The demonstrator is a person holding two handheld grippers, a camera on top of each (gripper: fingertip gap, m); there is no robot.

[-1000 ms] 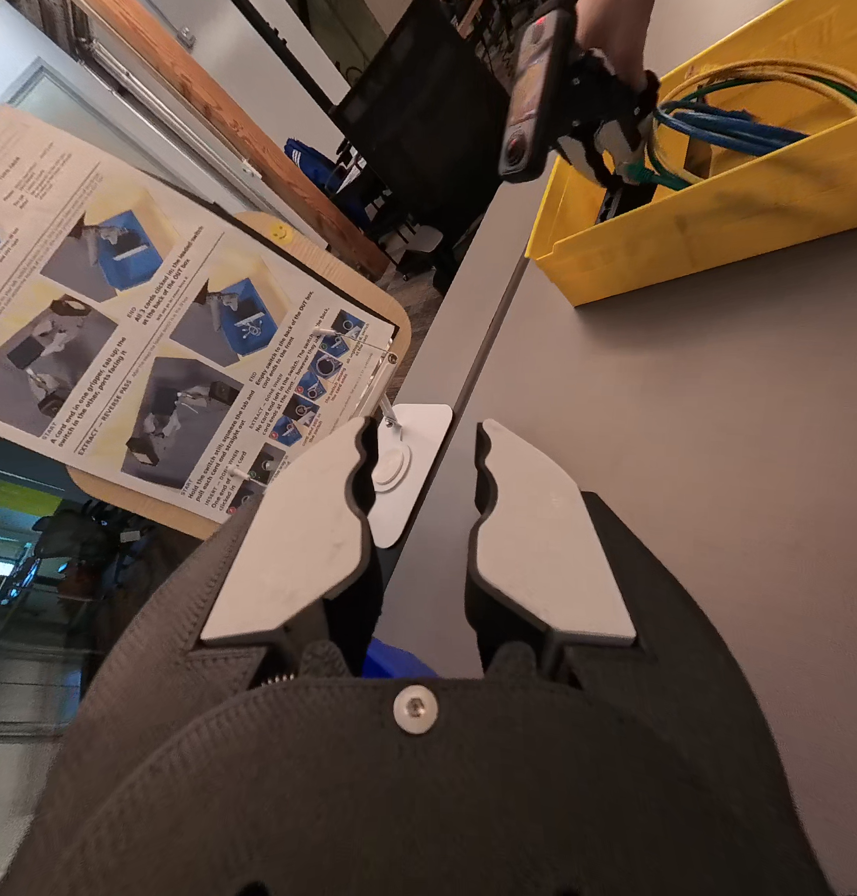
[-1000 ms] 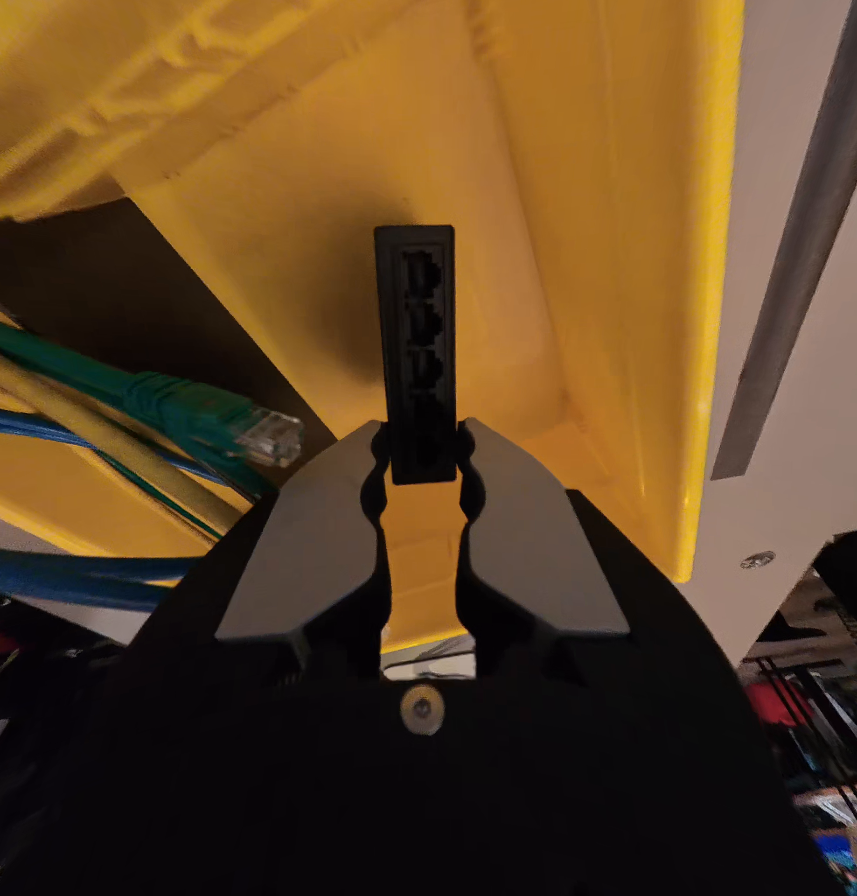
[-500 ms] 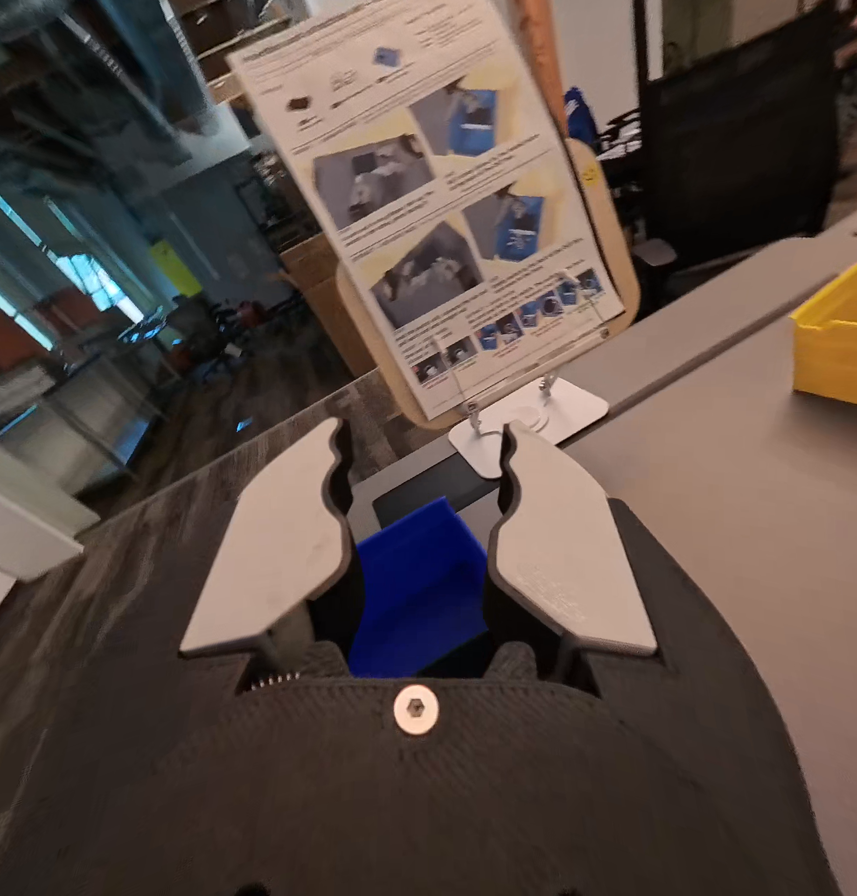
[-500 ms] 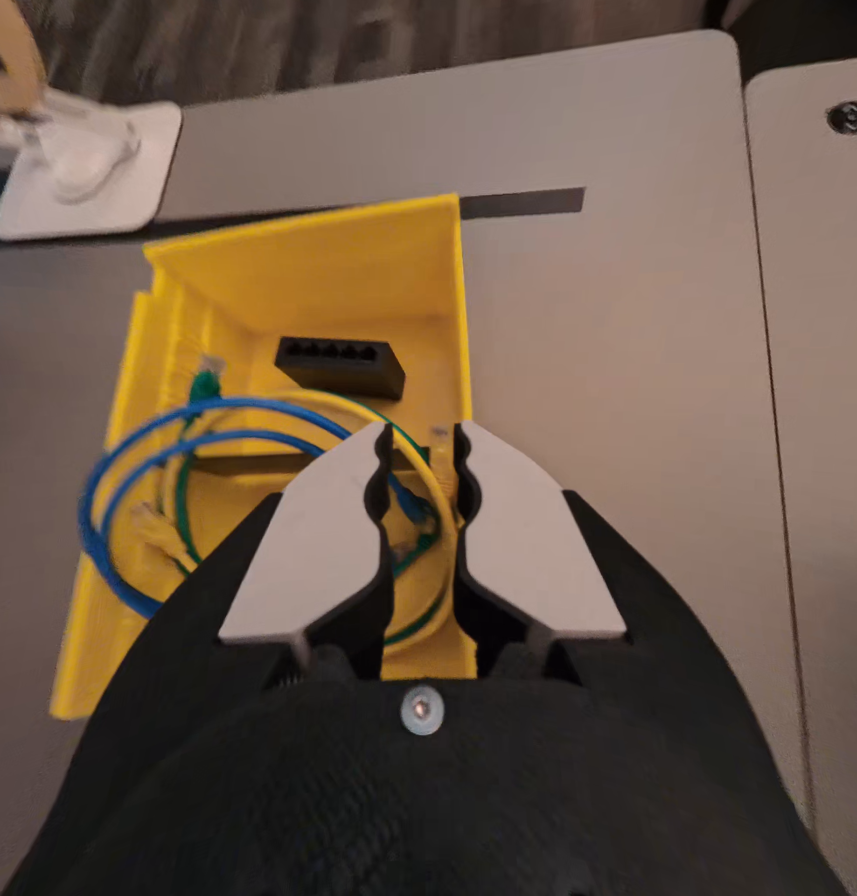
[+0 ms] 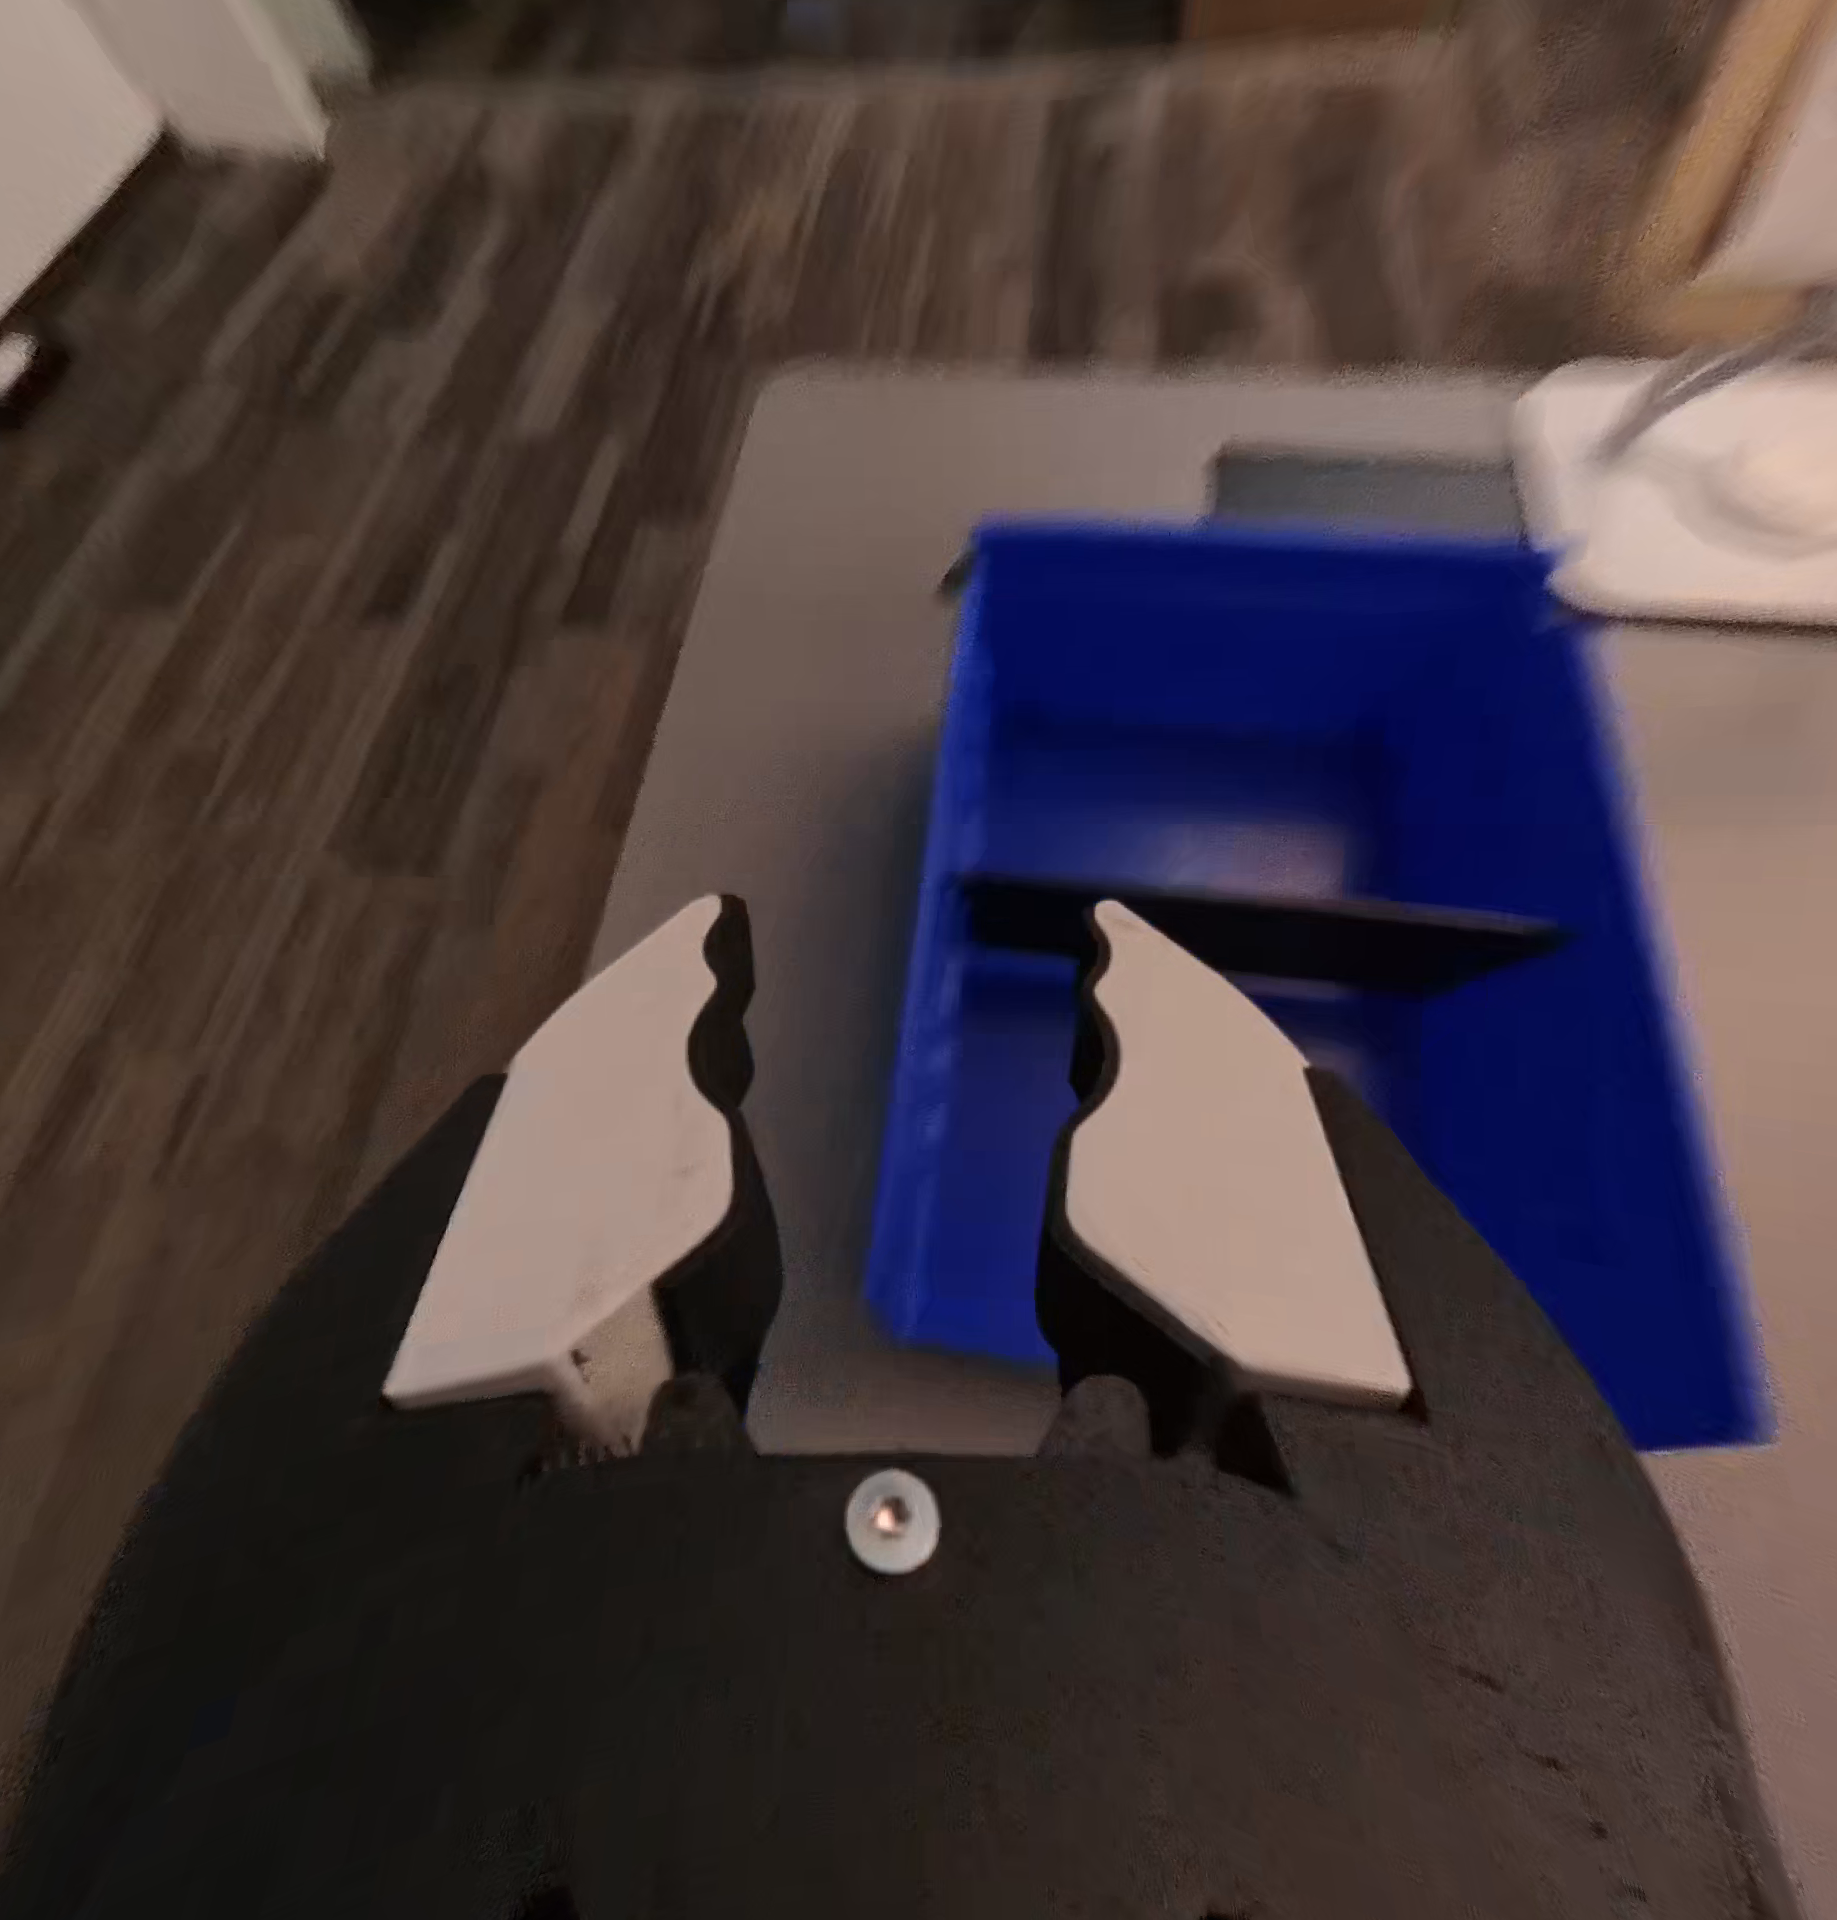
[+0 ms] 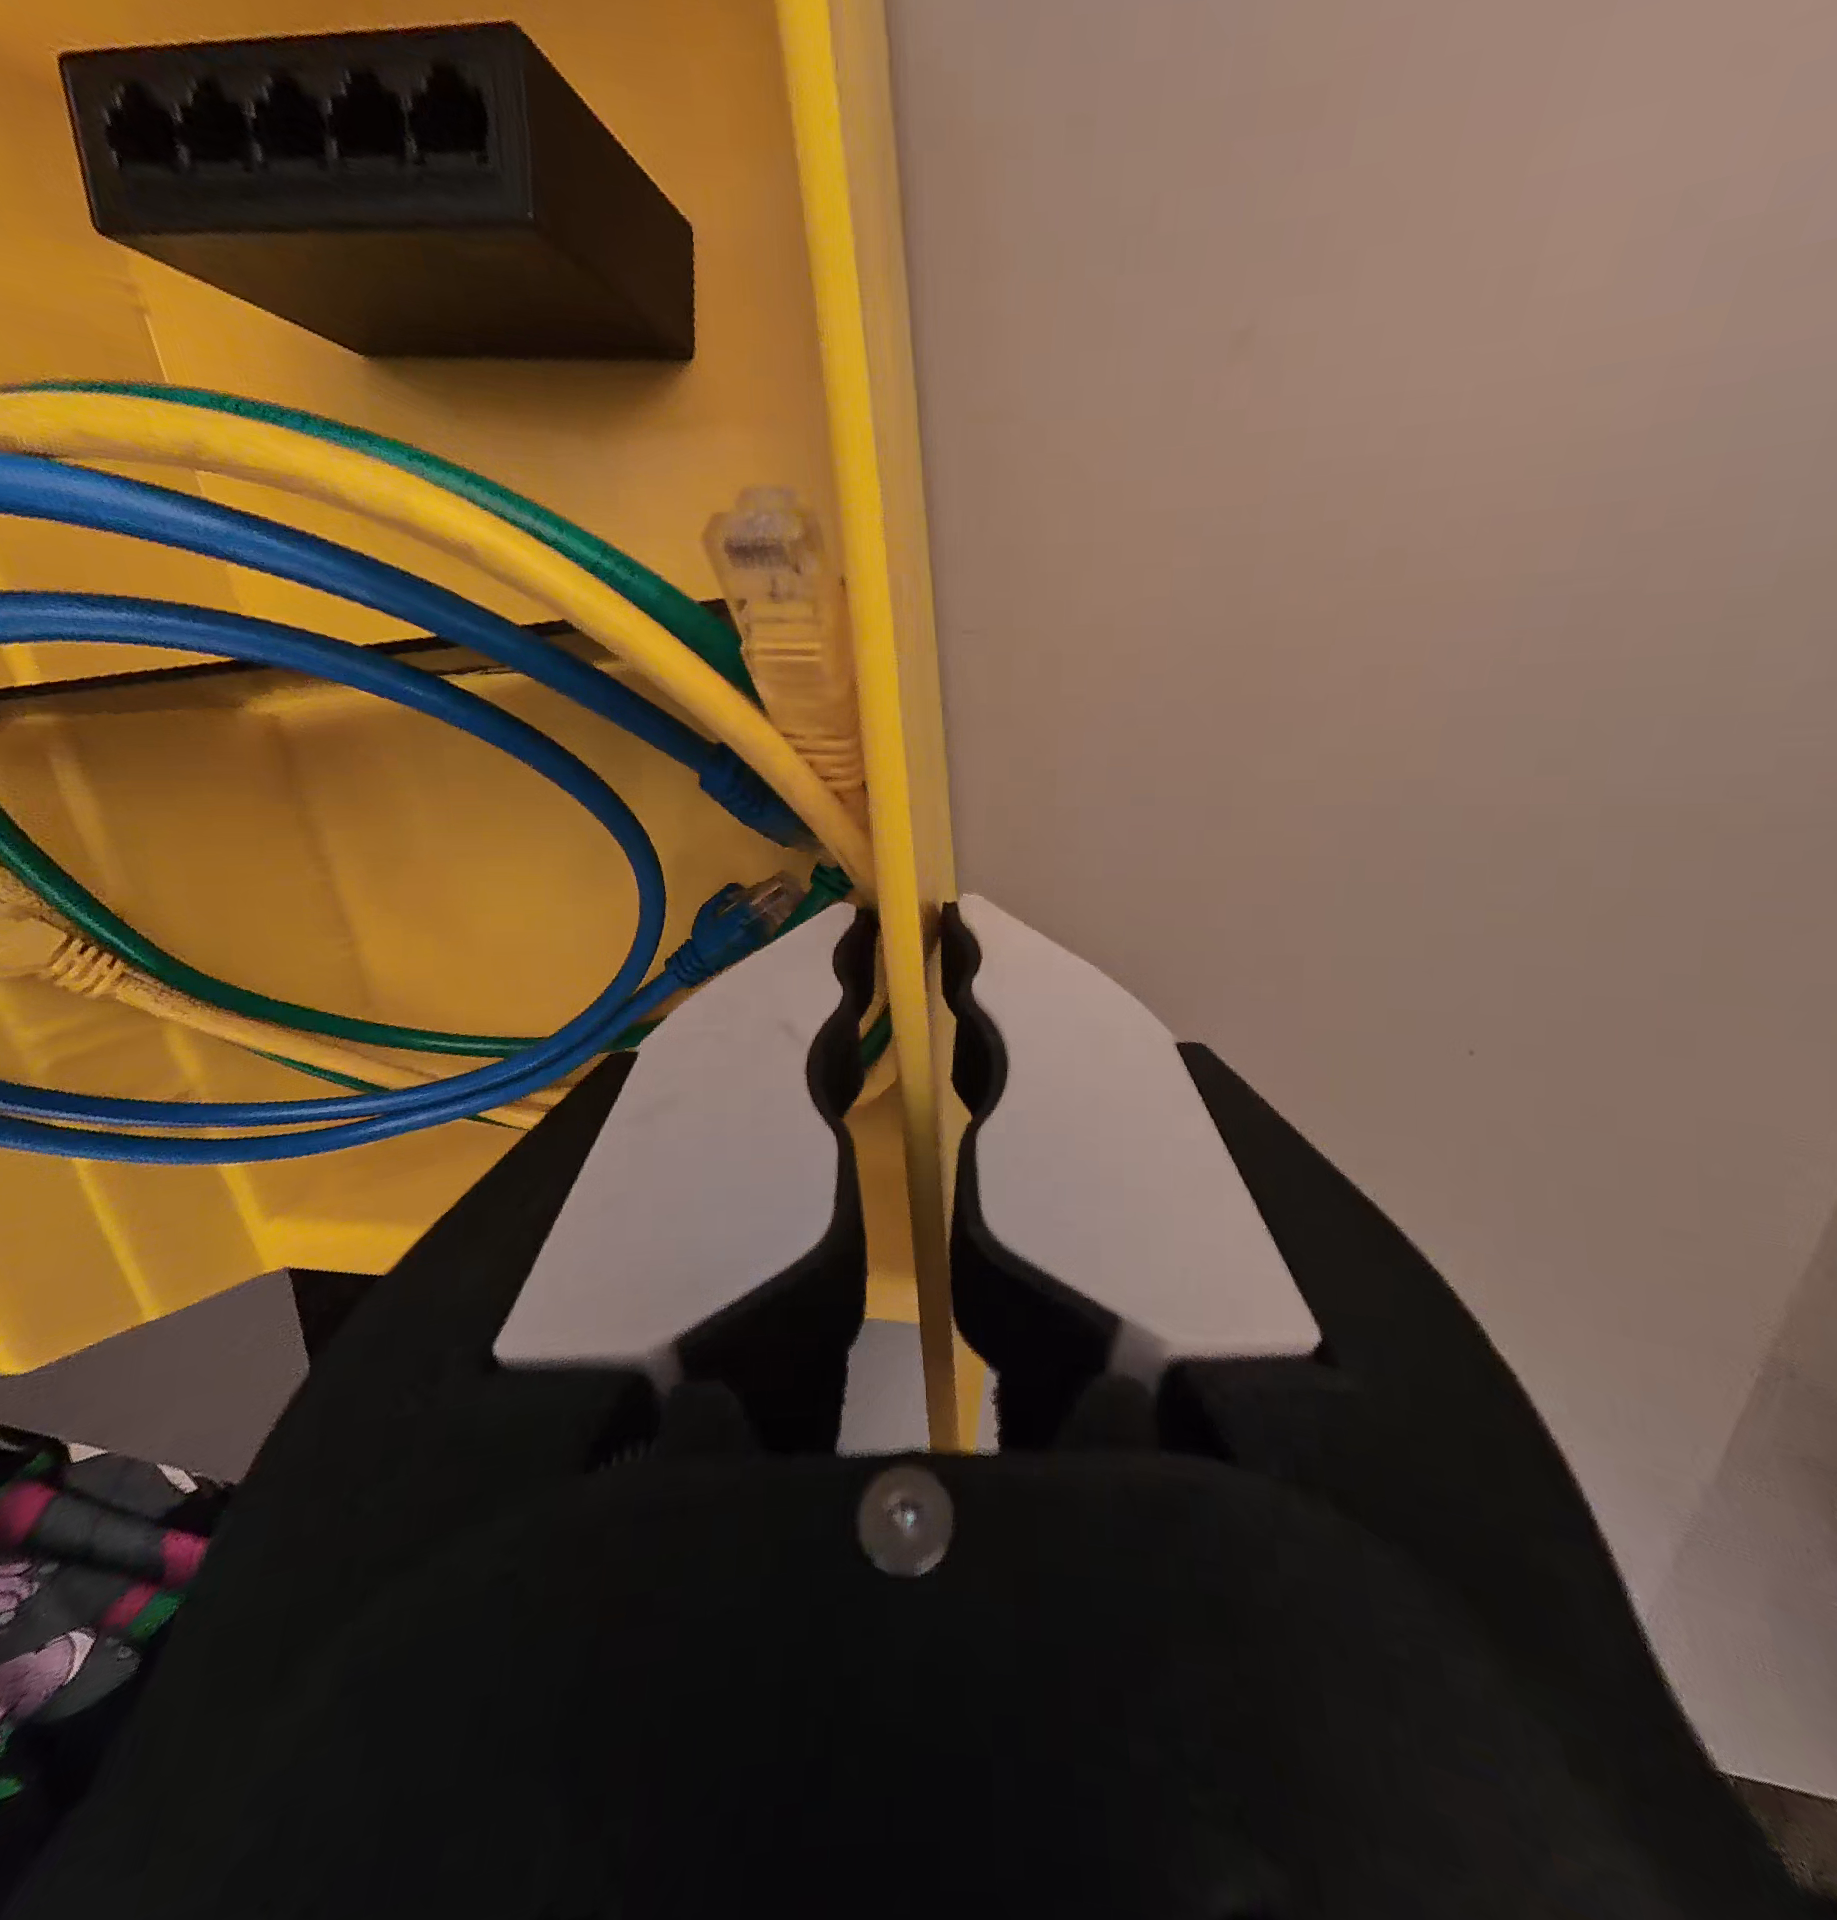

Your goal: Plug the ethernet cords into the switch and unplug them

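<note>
In the right wrist view a black switch with a row of empty ports lies at the far end of a yellow bin. Blue, yellow and green ethernet cords coil loose in the bin, none plugged in. A yellow plug rests against the right wall. My right gripper straddles that right wall and is shut on it. In the blurred left wrist view my left gripper is open and empty above the near left side of a blue bin.
The blue bin holds a dark divider and nothing else that I can make out. A white stand base sits behind it at right. The grey table ends close to the left, with wood floor beyond. Grey tabletop lies right of the yellow bin. Some 85 cm of space lies between my two pairs of fingers. My right gripper's tips are some 15 cm from the black switch.
The right gripper let go of the switch, pulled back, then came down and closed on the yellow bin's right wall. The left gripper swung away from the sign and down over the blue bin, opening wider.
</note>
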